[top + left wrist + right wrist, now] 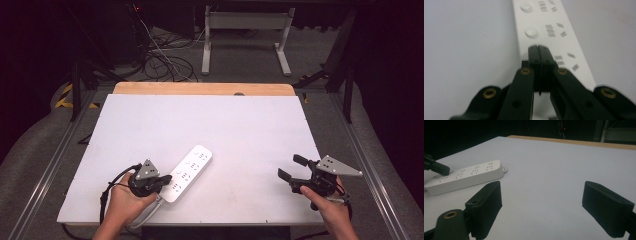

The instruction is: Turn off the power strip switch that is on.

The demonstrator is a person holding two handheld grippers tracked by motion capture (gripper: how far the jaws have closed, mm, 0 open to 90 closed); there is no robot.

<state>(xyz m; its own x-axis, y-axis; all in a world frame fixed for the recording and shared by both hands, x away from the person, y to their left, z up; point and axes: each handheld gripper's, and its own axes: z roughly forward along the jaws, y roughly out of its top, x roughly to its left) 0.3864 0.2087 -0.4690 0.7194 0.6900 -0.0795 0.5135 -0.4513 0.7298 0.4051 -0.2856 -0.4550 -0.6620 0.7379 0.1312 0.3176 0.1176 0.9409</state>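
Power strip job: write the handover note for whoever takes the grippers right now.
Left gripper: fingers shut, empty, tips over the power strip by a switch button; contact cannot be told.
Right gripper: fingers open, empty, over bare table at the right, well apart from the strip.
Strip: flat and slanted at front left of the white table, cord end toward the person.
Done: left fingers placed over the strip.
Left: likely pressing the switches; nothing is plugged in.
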